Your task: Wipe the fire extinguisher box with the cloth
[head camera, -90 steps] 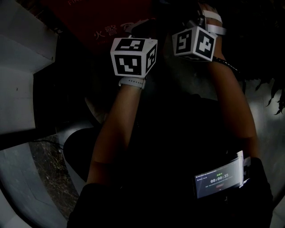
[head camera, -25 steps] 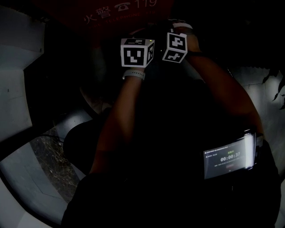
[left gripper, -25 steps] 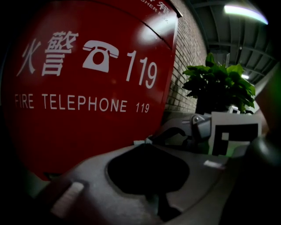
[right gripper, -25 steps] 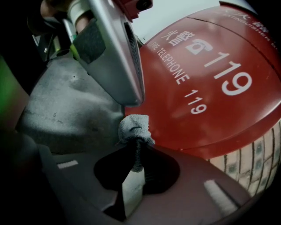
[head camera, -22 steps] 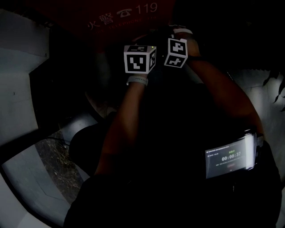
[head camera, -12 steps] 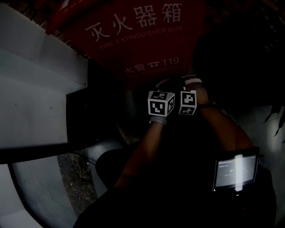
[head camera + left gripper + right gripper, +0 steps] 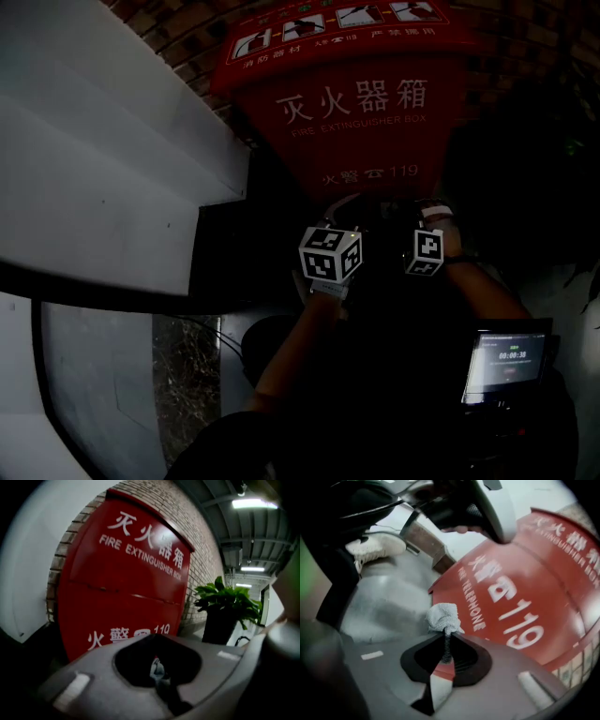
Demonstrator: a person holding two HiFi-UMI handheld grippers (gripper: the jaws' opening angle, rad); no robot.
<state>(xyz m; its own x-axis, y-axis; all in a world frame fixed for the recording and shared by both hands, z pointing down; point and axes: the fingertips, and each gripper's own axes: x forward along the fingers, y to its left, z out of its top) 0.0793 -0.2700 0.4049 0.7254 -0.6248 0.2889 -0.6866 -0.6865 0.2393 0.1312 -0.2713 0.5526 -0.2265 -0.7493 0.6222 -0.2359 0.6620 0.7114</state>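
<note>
- The right gripper (image 7: 446, 641) has its jaws clenched on a pale grey cloth (image 7: 442, 617); a thin neck of the fabric is pinched between them and the rest stands up as a small knotted bunch just past the jaw tips
- Ahead of those jaws and to their right lies the red face of the fire extinguisher box (image 7: 520, 597), with its white "119" and the word "TELEPHONE" in print; the bunch of cloth shows against the lower corner of that face, but whether it touches the panel cannot be told
- To the left of the right jaws is grey floor (image 7: 384, 606), and further off a white shoe (image 7: 377, 545)
- The left gripper (image 7: 159, 670) has its jaws drawn together with nothing clearly held; a small pale sliver shows in the slit between them, and what it is cannot be made out
- Straight ahead of the left jaws the same box rises upright against a brick wall (image 7: 199, 550), its white lettering "FIRE EXTINGUISHER BOX" above and "119" low down, near the jaw tips
- Off to the right of the left jaws stands a potted plant (image 7: 228, 603) in a dark pot
- In the head view both marker cubes, left (image 7: 330, 255) and right (image 7: 427, 251), sit side by side just below the bottom edge of the box; the jaws themselves are lost in shadow there
- A lit screen (image 7: 506, 358) is strapped on the right forearm, well behind the jaws
</note>
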